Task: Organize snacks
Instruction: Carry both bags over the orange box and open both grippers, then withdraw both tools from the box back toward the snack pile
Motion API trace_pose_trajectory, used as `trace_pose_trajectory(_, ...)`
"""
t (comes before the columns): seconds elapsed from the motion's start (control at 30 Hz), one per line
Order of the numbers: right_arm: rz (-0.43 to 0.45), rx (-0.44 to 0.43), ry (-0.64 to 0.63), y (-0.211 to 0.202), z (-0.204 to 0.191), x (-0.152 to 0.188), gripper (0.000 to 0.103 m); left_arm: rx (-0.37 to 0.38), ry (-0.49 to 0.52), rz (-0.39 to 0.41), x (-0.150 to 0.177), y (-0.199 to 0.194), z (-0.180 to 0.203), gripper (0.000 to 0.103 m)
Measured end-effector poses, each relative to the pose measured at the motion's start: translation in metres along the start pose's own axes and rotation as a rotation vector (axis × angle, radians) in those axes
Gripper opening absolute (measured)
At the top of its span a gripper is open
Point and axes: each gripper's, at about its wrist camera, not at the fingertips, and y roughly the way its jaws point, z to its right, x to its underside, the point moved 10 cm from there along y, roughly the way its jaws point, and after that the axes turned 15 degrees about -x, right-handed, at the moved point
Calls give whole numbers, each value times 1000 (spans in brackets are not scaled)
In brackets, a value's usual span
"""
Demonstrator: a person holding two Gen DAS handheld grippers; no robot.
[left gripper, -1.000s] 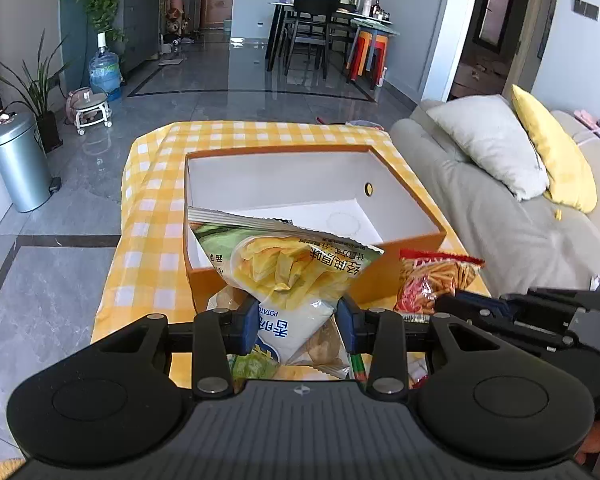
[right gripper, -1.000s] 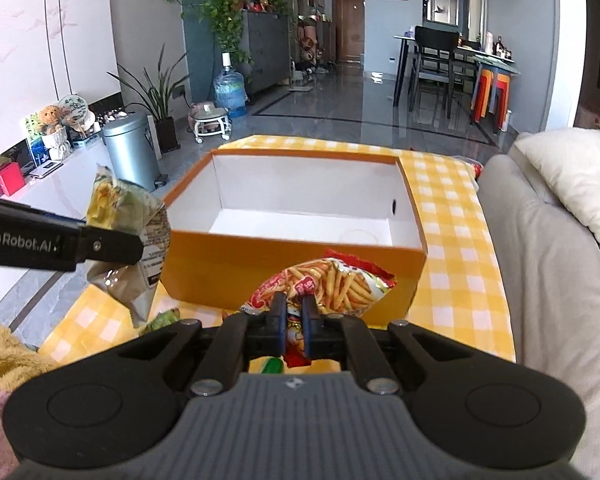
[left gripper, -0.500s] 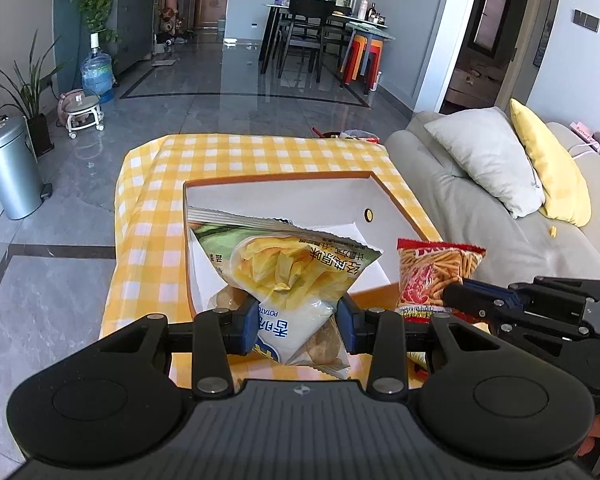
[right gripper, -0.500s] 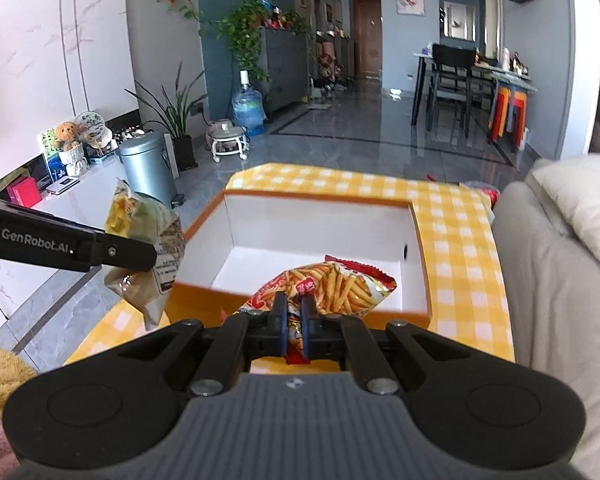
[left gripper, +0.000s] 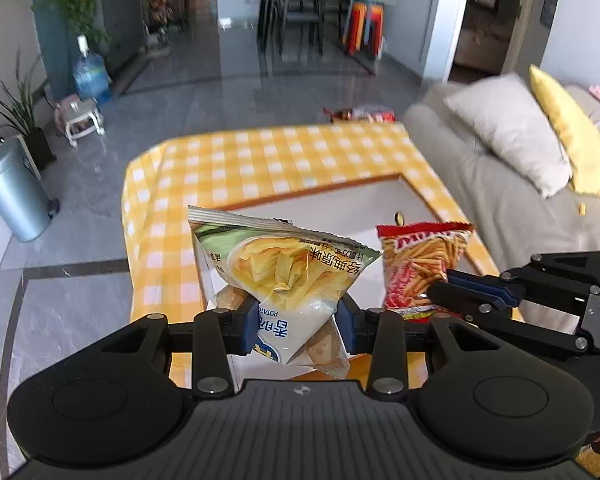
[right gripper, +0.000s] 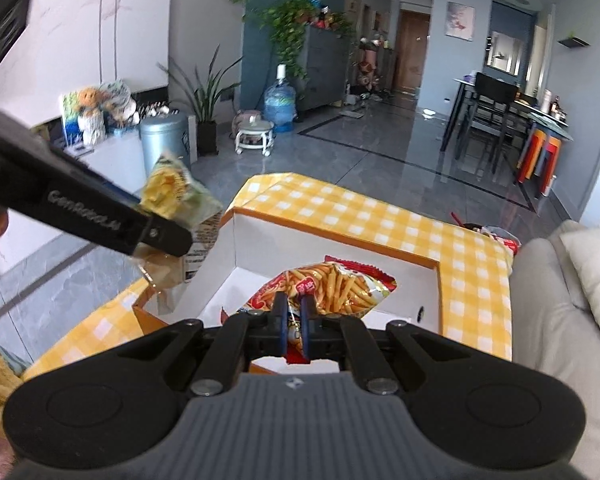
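From my left wrist view, my left gripper is clamped on the chip bag, which hangs over the box, near its left wall.

From my right wrist view, my right gripper pinches the fries bag, its long axis pointing forward over the box's open middle; I judge this hand better placed to drop first.

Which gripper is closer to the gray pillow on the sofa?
Right. The right gripper holds its red fries bag on the sofa side, nearer the gray pillow. The left gripper is farther, across the box.
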Motion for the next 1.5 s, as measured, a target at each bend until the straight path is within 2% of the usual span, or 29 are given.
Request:
trace_pose_trajectory(0.23,-91,-41,23,47,12,8,1,13,79,-140,5,49,7,44)
trace_pose_trajectory(0.53,-235,-164,110,102,20,22,1,-2,215,-295,20,93,15,44)
trace_pose_trajectory(0.67,-302,-202,148,119,22,33,1,5,244,-344,26,105,18,44)
trace_pose_trajectory(0.87,-379,-245,234,130,23,48,1,-1,278,-390,33,117,23,44)
trace_pose_trajectory(1.17,-455,-276,340,139,26,61,2,-2,218,-448,39,131,18,47)
trace_pose_trajectory(1.37,-485,-265,337,141,25,59,5,-6,175,-433,37,127,12,54)
trace_pose_trajectory(1.47,-487,-253,336,142,23,57,8,-11,163,-412,34,119,10,61)
trace_pose_trajectory(1.5,-486,-251,337,139,24,57,13,-8,163,-404,32,116,10,62)
